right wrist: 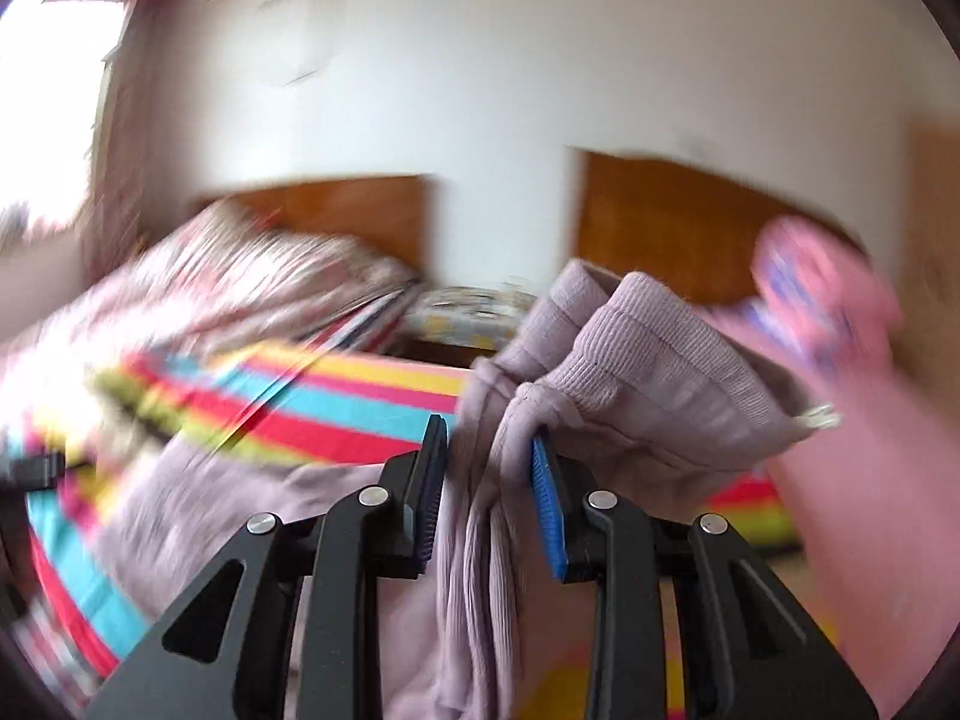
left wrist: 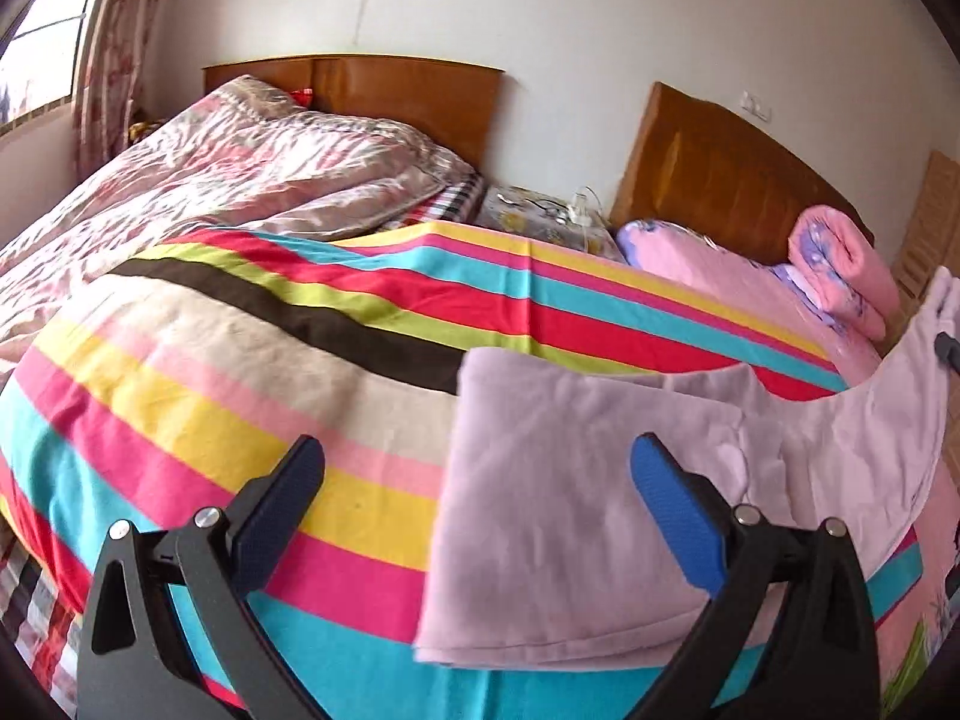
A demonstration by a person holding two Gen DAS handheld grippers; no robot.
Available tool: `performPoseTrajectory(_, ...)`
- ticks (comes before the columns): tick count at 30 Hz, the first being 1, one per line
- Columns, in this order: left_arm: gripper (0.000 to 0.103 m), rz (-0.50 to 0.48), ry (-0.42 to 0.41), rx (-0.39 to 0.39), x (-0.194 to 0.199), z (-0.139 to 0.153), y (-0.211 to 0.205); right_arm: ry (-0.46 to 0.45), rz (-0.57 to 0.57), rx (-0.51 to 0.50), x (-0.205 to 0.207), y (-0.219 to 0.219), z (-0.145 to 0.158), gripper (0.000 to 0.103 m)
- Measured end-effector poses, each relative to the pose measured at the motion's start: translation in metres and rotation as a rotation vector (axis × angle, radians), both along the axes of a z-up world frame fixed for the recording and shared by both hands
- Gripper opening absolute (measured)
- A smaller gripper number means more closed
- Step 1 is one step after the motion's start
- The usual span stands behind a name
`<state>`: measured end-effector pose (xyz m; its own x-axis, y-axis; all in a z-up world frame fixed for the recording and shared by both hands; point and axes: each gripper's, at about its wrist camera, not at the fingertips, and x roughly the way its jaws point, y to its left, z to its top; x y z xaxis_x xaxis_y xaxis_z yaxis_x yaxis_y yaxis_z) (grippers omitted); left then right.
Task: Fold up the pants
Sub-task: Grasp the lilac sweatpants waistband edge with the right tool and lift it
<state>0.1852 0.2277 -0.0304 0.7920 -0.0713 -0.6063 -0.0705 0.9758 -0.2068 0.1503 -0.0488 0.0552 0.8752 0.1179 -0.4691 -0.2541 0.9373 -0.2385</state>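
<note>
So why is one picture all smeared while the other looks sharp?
Right wrist view: motion blur smears the beds and wall, yet the pants bunched between the right gripper stay fairly crisp. Left wrist view: mostly sharp, evenly daylit from the window, with fisheye bending of the striped cover.

white wall (left wrist: 540,30), 2 wood headboards (left wrist: 408,96), window (left wrist: 42,42)

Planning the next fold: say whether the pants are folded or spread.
Partly folded: the pants lie doubled on the striped cover, waistband lifted in the right gripper.
</note>
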Motion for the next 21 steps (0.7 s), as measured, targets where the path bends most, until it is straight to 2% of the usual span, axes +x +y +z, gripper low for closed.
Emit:
performPoseTrajectory(2,0.102,0.057,0.0,-0.017,-0.014,0.001,0.022,0.078,0.226,-0.126,-0.003,0.075,-0.031,0.022)
performPoseTrajectory(3,0.102,0.083,0.008,-0.028,-0.021,-0.001,0.033,0.131,0.327,-0.218,-0.01,0.115,-0.059,0.021)
performPoseTrajectory(4,0.102,0.105,0.022,-0.039,-0.027,-0.004,0.043,0.155,0.386,-0.292,-0.015,0.14,-0.083,0.021)
performPoseTrajectory(6,0.102,0.129,0.047,-0.068,-0.04,-0.008,0.06,0.221,0.474,-0.403,-0.028,0.171,-0.129,0.011)
performPoseTrajectory(8,0.102,0.123,0.065,-0.112,-0.051,-0.013,0.07,0.199,0.489,-0.447,-0.044,0.175,-0.149,0.007)
performPoseTrajectory(10,0.102,0.096,0.073,-0.162,-0.06,-0.017,0.075,0.209,0.48,-0.407,-0.054,0.166,-0.145,0.006)
performPoseTrajectory(13,0.102,0.072,0.077,-0.163,-0.06,-0.022,0.067,0.176,0.389,-0.22,-0.039,0.136,-0.106,0.008)
performPoseTrajectory(14,0.102,0.059,0.076,-0.167,-0.057,-0.022,0.062,0.18,0.362,-0.148,-0.032,0.122,-0.091,0.016)
performPoseTrajectory(15,0.102,0.045,0.076,-0.169,-0.053,-0.022,0.057,0.174,0.329,-0.077,-0.026,0.111,-0.073,0.046)
performPoseTrajectory(16,0.102,0.022,0.076,-0.17,-0.047,-0.022,0.05,0.148,0.301,-0.04,-0.022,0.1,-0.062,0.066)
performPoseTrajectory(17,0.102,-0.006,0.075,-0.171,-0.041,-0.022,0.042,0.102,0.278,-0.039,-0.02,0.088,-0.051,0.096)
performPoseTrajectory(18,0.102,-0.035,0.076,-0.175,-0.032,-0.021,0.036,0.083,0.27,-0.087,-0.017,0.088,-0.047,0.095)
performPoseTrajectory(19,0.102,-0.066,0.082,-0.183,-0.024,-0.022,0.028,0.088,0.272,-0.175,-0.009,0.09,-0.05,0.094)
performPoseTrajectory(20,0.102,-0.091,0.088,-0.192,-0.016,-0.022,0.02,0.102,0.278,-0.265,-0.004,0.093,-0.058,0.086)
performPoseTrajectory(21,0.102,-0.104,0.092,-0.2,-0.009,-0.023,0.013,0.121,0.287,-0.361,0.0,0.097,-0.07,0.071)
